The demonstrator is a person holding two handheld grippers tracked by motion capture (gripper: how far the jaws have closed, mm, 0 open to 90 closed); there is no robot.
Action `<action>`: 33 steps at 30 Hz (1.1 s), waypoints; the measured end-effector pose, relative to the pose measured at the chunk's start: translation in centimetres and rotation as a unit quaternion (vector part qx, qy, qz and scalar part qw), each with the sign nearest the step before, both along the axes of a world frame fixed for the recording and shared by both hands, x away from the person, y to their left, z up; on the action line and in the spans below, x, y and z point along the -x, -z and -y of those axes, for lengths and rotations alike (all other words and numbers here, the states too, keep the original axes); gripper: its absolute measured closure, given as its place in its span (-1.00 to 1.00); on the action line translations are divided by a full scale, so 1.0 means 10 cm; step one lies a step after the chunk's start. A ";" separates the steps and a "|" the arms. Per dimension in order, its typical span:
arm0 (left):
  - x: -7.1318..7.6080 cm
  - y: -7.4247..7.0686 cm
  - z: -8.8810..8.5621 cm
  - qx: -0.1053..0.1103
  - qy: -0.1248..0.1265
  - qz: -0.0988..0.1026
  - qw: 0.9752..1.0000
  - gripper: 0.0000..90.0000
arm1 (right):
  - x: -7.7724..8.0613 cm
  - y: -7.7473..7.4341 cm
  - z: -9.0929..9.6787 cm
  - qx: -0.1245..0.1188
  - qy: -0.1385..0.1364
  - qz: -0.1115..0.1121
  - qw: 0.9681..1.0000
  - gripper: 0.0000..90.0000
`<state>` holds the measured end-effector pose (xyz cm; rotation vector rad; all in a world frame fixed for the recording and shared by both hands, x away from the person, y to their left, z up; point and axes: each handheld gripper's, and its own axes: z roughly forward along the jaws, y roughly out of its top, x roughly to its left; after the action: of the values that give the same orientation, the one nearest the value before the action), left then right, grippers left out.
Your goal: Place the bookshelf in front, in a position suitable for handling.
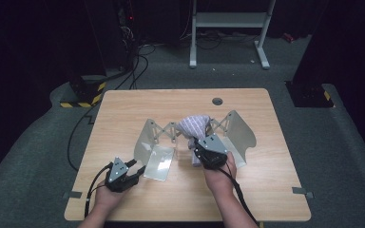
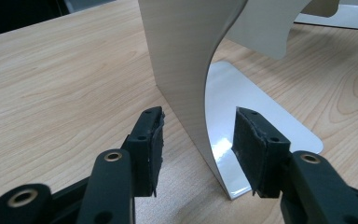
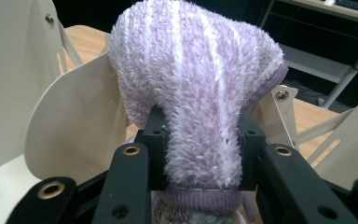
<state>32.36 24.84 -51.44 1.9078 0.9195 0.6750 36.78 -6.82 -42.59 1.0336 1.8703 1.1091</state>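
Starting at the left of the high view, you are keeping the left gripper (image 1: 134,172) low over the wooden table (image 1: 123,114), at the near corner of the left panel (image 1: 146,140) of the cream folding rack (image 1: 233,124). In the left gripper view its jaws are standing apart, one on each side of that upright panel's (image 2: 182,60) edge, and neither pad (image 2: 156,147) is pressing on the sheet, so nothing is being gripped there. The panel's glossy foot plate (image 2: 261,116) is lying flat on the table (image 2: 51,93) just beyond the right-hand jaw. Moving toward the centre, the rack's scissor links (image 1: 166,129) are joining the left panel to the right panel (image 1: 240,130), and the striped purple sock (image 1: 193,126) is sitting bunched between the two panels, raised above the table surface. To the right of centre, you are holding the right gripper (image 1: 200,148) directly below the sock, with your hand (image 1: 221,173) behind it. In the right gripper view the jaws are clamped on the fluffy sock (image 3: 196,93), squeezing its lower part narrow between them while the upper part is bulging wide above. The sock's ribbed cuff (image 3: 200,199) is lying just under the jaws. Cream panels (image 3: 74,121) are standing on both sides of the sock.
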 end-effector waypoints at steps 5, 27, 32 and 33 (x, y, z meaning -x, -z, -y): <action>0.00 0.00 0.00 0.000 0.000 0.000 1.000 0.16 | -0.03 0.16 -0.03 0.011 0.000 -0.022 1.000 0.47; 0.00 0.00 0.00 -0.001 0.001 0.000 1.000 0.17 | -0.18 0.70 -0.09 0.042 -0.001 -0.113 0.993 0.47; 0.00 0.00 0.01 -0.001 0.001 0.000 1.000 0.17 | -0.15 0.51 -0.08 0.036 -0.004 -0.085 0.996 0.46; 0.00 0.01 0.01 0.000 0.001 0.001 1.000 0.17 | -0.14 0.48 -0.08 0.035 -0.004 -0.080 0.996 0.46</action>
<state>32.33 24.75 -51.49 1.9080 0.9172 0.6759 38.19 -5.97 -47.37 1.1030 2.0265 0.9832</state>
